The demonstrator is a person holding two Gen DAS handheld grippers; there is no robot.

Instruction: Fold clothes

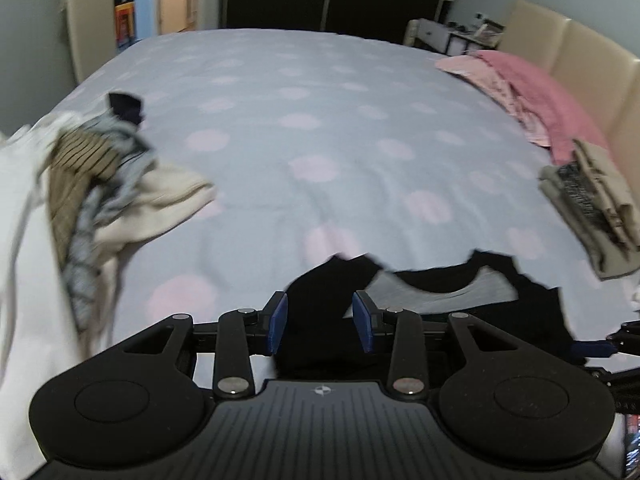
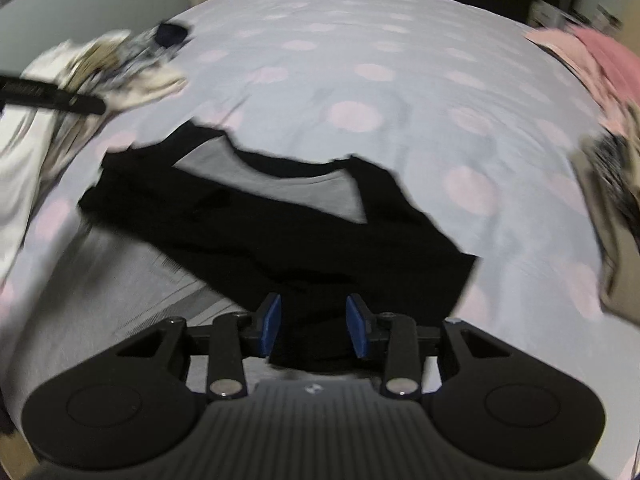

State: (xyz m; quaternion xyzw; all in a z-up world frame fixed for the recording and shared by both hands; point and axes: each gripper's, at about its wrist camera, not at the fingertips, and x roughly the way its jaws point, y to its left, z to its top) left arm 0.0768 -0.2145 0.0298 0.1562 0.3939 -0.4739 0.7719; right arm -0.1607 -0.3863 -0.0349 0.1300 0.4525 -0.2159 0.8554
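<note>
A black garment (image 2: 280,220) with a grey inner lining at its neck lies rumpled on the near part of the bed. In the left wrist view one black strap or corner of the garment (image 1: 332,280) rises between the blue pads (image 1: 279,322) of my left gripper (image 1: 320,320), whose jaws stand wide apart. My right gripper (image 2: 314,326) is open too, and the garment's near edge sits between its pads (image 2: 356,328). The frames do not show whether the cloth touches the pads. Both views are motion-blurred.
The bed (image 1: 320,120) has a pale blue sheet with pink dots. A heap of unfolded clothes (image 1: 92,184) lies at the left. Pink clothes (image 1: 536,96) and a folded beige pile (image 1: 592,208) rest at the right by the headboard (image 1: 580,52). A dark wardrobe stands beyond the bed.
</note>
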